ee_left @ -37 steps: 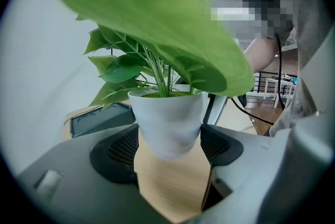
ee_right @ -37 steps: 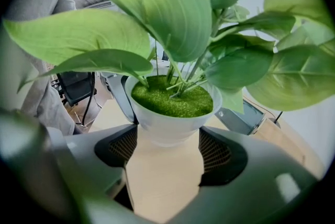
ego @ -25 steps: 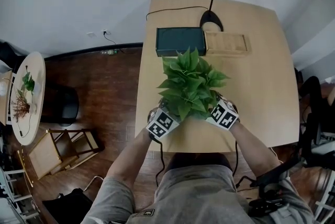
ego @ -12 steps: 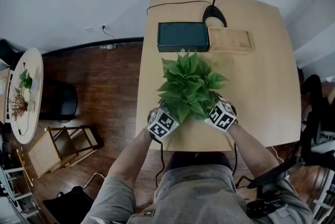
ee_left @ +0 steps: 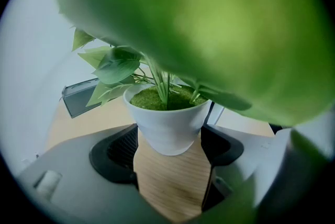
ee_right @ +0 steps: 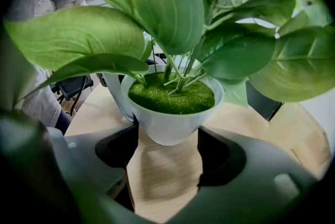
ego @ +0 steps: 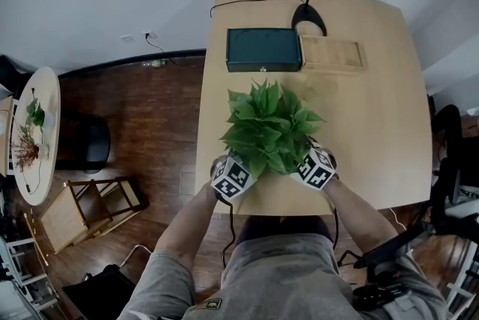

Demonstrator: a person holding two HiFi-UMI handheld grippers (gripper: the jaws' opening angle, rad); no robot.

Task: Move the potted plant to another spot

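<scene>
Head view looks steeply down over the worktop (ego: 374,124); both gripper views face the potted plant (ee_left: 167,123) close-up, from left and right.

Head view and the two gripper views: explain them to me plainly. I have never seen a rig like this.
There is no robot here: a person holds a two-jaw gripper in each hand. The head view comes from a camera on the person's head, looking down on a table. On it stand a dark box, a wooden tray and a lamp. The other two pictures come from cameras riding on the left gripper and the right gripper, each looking along its own jaws. Both clamp the white pot of a plant, one from each side. The patterned cubes are parts of the grippers.
</scene>
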